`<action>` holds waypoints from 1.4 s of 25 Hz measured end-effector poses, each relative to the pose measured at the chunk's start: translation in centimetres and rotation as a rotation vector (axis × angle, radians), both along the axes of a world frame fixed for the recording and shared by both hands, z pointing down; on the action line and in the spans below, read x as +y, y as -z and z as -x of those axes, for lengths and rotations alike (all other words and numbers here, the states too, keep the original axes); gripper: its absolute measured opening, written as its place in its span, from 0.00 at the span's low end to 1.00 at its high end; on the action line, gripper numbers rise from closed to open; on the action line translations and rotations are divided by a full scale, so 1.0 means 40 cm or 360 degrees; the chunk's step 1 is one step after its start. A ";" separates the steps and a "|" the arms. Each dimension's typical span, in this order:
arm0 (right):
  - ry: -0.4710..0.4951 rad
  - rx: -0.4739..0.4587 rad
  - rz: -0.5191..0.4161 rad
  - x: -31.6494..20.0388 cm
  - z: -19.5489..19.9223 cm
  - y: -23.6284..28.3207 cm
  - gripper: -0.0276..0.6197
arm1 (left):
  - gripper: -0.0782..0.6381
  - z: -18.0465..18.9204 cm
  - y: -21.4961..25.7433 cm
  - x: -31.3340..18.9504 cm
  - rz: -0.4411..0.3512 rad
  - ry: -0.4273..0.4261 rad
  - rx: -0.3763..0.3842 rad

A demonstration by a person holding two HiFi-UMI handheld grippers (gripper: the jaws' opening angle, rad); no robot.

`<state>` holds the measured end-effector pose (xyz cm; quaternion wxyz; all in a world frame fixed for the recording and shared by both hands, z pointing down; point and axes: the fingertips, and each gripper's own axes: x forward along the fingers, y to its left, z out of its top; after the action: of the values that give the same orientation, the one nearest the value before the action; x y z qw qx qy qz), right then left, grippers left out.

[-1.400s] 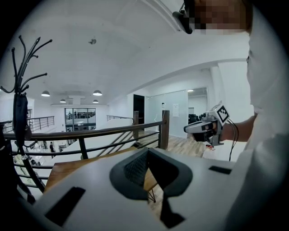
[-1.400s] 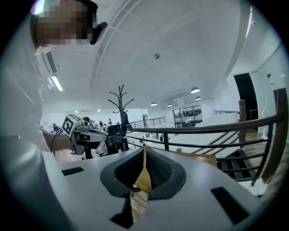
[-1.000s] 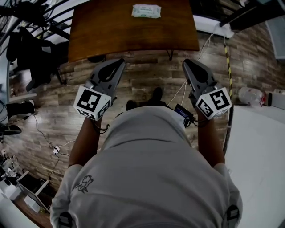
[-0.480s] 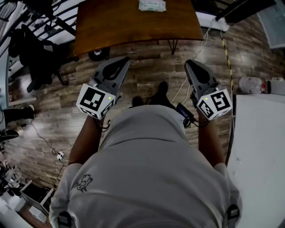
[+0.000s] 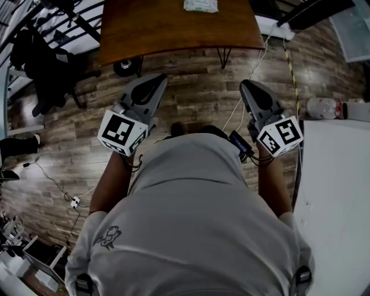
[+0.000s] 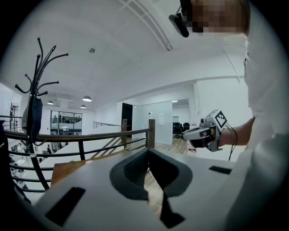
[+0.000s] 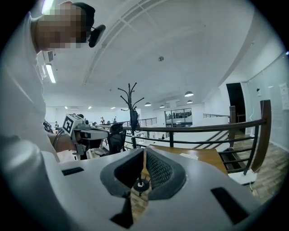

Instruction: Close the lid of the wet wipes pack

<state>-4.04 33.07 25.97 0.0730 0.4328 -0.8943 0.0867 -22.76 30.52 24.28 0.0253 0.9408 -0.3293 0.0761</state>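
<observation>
The wet wipes pack, white and flat, lies on a brown wooden table at the very top edge of the head view. It also shows as a small white patch on the table in the right gripper view. Whether its lid is up I cannot tell. My left gripper and right gripper are held out over the wood floor, short of the table. Both point toward it, and both are shut with nothing held. In each gripper view the jaws meet at the tips, left gripper and right gripper.
A dark office chair and coat rack stand left of the table. A white surface fills the right side, with cables trailing across the floor. A railing runs behind the table. A castor sits under the table's near edge.
The table and the pack have slid toward the top edge of the head view. The person's feet have shifted below. Both grippers stay shut and level in front of the body.
</observation>
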 end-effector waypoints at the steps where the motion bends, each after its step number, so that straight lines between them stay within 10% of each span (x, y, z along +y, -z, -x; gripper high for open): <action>1: 0.0007 -0.0001 0.0004 -0.002 0.002 -0.003 0.11 | 0.13 0.004 -0.001 0.002 -0.0003 0.0005 -0.0007; 35: 0.0206 -0.0092 0.0020 0.459 -0.322 -0.055 0.11 | 0.13 -0.387 -0.012 0.499 0.0032 0.0164 0.0025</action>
<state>8.85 51.43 28.15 0.0553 0.3709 -0.9216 0.0998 -7.28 50.47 24.76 0.0414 0.9229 -0.3764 0.0706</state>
